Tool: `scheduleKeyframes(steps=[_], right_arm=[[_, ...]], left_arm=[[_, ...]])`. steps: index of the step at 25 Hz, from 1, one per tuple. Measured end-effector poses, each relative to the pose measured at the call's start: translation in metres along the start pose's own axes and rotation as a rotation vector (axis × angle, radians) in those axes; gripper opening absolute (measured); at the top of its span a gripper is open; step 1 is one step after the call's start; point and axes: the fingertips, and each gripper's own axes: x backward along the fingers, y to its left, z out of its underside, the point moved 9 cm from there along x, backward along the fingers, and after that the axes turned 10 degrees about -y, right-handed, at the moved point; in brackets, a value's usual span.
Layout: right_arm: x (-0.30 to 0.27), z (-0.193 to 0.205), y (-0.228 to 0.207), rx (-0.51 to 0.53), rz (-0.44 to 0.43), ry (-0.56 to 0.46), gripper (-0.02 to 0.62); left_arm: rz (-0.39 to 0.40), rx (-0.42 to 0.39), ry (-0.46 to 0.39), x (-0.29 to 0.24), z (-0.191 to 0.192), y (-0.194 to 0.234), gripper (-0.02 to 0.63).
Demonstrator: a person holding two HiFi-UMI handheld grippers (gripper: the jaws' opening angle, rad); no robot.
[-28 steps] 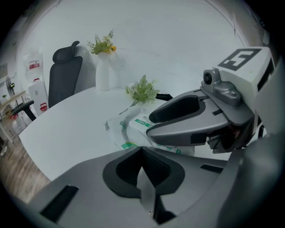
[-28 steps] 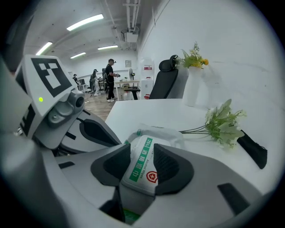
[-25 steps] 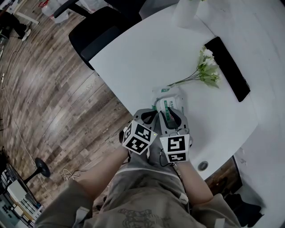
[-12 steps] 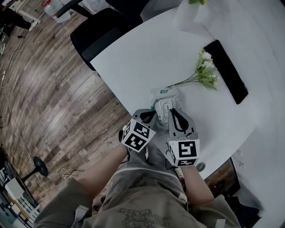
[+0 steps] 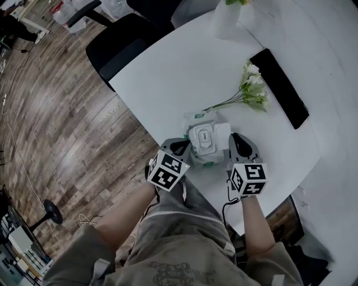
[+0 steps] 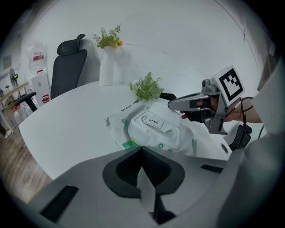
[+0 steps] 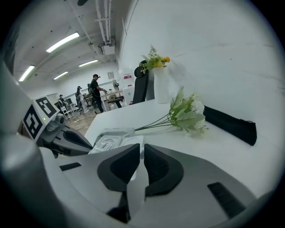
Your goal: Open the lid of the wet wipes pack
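The white wet wipes pack [image 5: 202,139] lies near the table's front edge, showing a label printed OPEN [image 6: 153,121]. Its white lid [image 5: 223,132] is folded out flat to the pack's right. My right gripper [image 5: 234,137] stands to the right of the pack with its jaws together, and the lid's [image 7: 130,141] free edge ends right at its tips [image 7: 143,147]. My left gripper [image 5: 184,146] stays at the pack's near left edge. Its jaws [image 6: 141,149] meet over the green-printed wrapper edge [image 6: 128,144]. The right gripper [image 6: 171,104] reaches in from the right in the left gripper view.
A bunch of white flowers [image 5: 251,89] lies behind the pack, with a long black case [image 5: 279,88] beyond it. A white vase [image 5: 226,17] stands at the table's far end beside a black chair [image 5: 120,39]. The table's curved edge [image 5: 168,125] runs just left of the pack. People stand far off [image 7: 95,91].
The right gripper shut at the pack and moved right, away from the left gripper. The lid swung out to the pack's right and the OPEN label came into view. The left gripper stayed put.
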Motion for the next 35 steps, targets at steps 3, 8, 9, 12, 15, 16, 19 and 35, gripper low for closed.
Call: scheduleKeyframes(steps=[3,8,9,12,15,16,19,35], right_arm=[[-0.007,0.011,-0.003,-0.003,-0.001,0.033,0.048],[-0.009,0.011,-0.001,0.015,-0.004,0.032,0.048],[-0.007,0.008,0.0,0.028,-0.004,0.019,0.048],[0.001,-0.009,0.004,0.066,-0.009,-0.031,0.048],[0.011,-0.033,0.01,0.075,-0.022,-0.089,0.048],[0.015,-0.041,0.012,0.074,-0.026,-0.108,0.048],[0.032,-0.067,0.018,0.068,-0.038,-0.164,0.048],[0.156,-0.197,0.079,0.126,-0.16,-0.52,0.041]], left_arm=[[0.001,0.002,-0.001,0.0,0.001,0.0,0.017],[0.007,0.018,-0.013,0.002,0.003,0.002,0.017],[0.006,0.028,-0.014,0.004,0.003,0.003,0.017],[-0.017,0.033,-0.024,0.012,-0.004,0.01,0.017],[-0.039,0.022,-0.066,0.027,-0.021,0.015,0.017],[-0.047,0.017,-0.085,0.033,-0.028,0.016,0.017],[-0.07,-0.001,-0.145,0.056,-0.052,0.014,0.017],[-0.154,-0.165,-0.453,0.202,-0.155,-0.026,0.017]])
